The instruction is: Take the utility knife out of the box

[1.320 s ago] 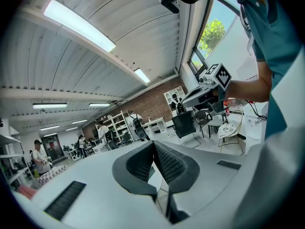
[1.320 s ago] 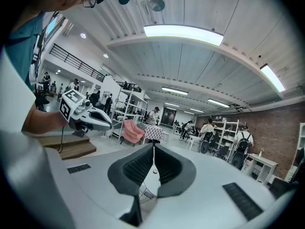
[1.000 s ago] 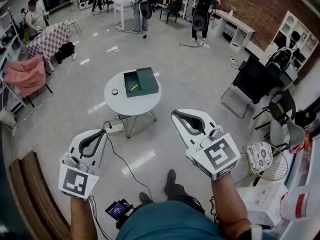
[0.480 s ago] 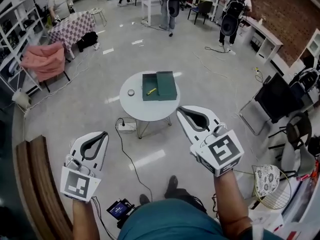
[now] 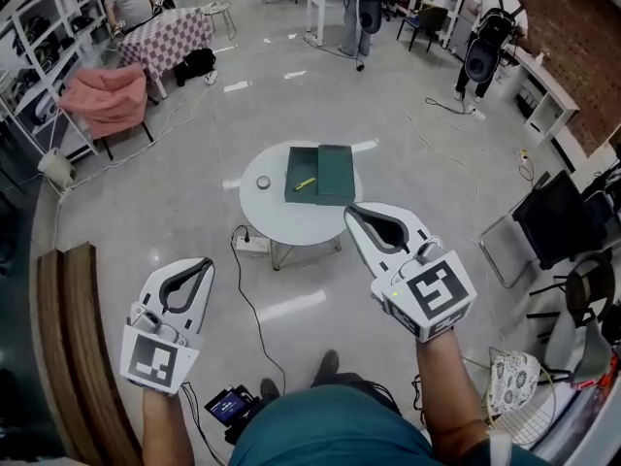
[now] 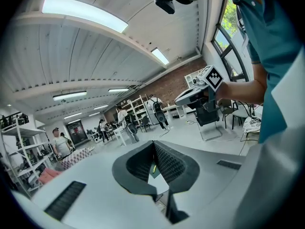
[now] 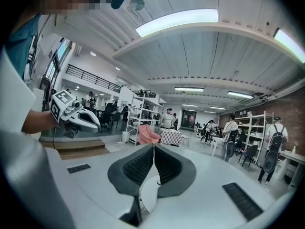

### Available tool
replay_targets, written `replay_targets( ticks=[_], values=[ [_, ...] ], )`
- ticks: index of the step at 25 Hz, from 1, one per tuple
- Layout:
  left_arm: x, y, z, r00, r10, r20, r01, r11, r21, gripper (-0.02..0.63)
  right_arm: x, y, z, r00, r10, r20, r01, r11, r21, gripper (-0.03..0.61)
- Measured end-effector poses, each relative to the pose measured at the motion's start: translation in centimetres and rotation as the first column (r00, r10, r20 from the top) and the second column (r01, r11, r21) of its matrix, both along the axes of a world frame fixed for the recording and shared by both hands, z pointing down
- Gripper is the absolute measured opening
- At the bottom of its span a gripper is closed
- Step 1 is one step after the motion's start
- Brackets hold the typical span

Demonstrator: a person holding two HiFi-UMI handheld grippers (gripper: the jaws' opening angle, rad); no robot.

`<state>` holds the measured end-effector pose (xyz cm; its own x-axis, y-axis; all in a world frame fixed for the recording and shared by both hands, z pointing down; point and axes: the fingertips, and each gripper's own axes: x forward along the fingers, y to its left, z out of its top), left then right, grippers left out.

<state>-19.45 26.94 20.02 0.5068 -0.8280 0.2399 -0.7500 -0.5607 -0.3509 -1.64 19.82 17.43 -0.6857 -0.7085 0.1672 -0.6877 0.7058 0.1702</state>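
Note:
An open green box (image 5: 322, 174) lies on a round white table (image 5: 291, 217), and a yellow utility knife (image 5: 306, 184) rests inside its left half. My left gripper (image 5: 200, 264) is shut and empty, low and left of the table over the floor. My right gripper (image 5: 353, 212) is shut and empty too, its tips level with the table's right edge in the head view. In the left gripper view the shut left gripper (image 6: 153, 142) frames the box (image 6: 156, 173) and knife (image 6: 153, 168). In the right gripper view the shut right gripper (image 7: 153, 146) frames the table (image 7: 148, 197).
A small round object (image 5: 263, 182) sits on the table left of the box. A power strip (image 5: 252, 245) and cable lie on the floor under it. A wooden bench (image 5: 70, 338) runs at the left, a black chair (image 5: 558, 223) stands right, and a pink-draped chair (image 5: 105, 100) stands far left.
Both grippers have travelled forward towards the table, which now appears nearer and more central. Both stay shut and empty.

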Motion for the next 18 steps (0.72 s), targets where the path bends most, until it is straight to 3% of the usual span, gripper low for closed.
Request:
replay_targets(
  ticks=[11,18],
  values=[
    [8.9,-5.0,0.8,0.999,-0.017,0.035,0.018,1.000,-0.011,0.018,9.2,-5.8,1.4,0.999,-0.009,0.050,0.009,1.000,-0.009,0.038],
    [12.8,-8.6,1.3,0.997,0.063,0.035,-0.061,0.997,-0.036,0.018,13.6,-7.2,2.5,0.998,0.043,0.045,-0.042,0.999,-0.032,0.038]
  ],
)
